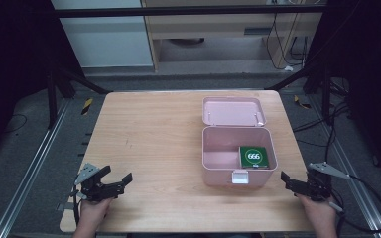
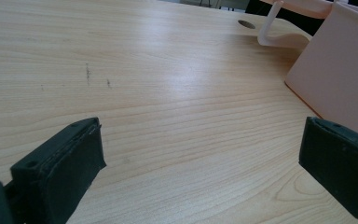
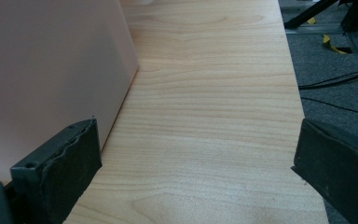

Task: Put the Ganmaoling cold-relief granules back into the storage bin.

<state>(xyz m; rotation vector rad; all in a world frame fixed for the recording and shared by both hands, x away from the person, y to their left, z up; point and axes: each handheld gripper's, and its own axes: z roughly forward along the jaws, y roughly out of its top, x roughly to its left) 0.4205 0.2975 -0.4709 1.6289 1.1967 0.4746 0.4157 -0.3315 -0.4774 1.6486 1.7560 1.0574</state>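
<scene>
Pink box (image 1: 238, 153) open mid-surface (image 1: 154, 148), lid (image 1: 233, 111) back, green card box (image 1: 253, 156) inside. Left gripper (image 1: 120, 181) and right gripper (image 1: 288, 181) low at near edge, jaws spread, empty. Probably closing left.

Seen along the left tongs (image 2: 200, 168), their two black jaws stand wide apart at the bottom corners of the frame, with nothing between them but bare wood. The light wooden surface (image 2: 158, 93) runs ahead, its grain marked by a few small dark scuffs toward the left. At the right edge stands the plain wall of a pink box (image 2: 340, 74), its open lid (image 2: 303, 5) leaning out past the surface's far edge, beside a round hole (image 2: 246, 24) in the wood.
</scene>
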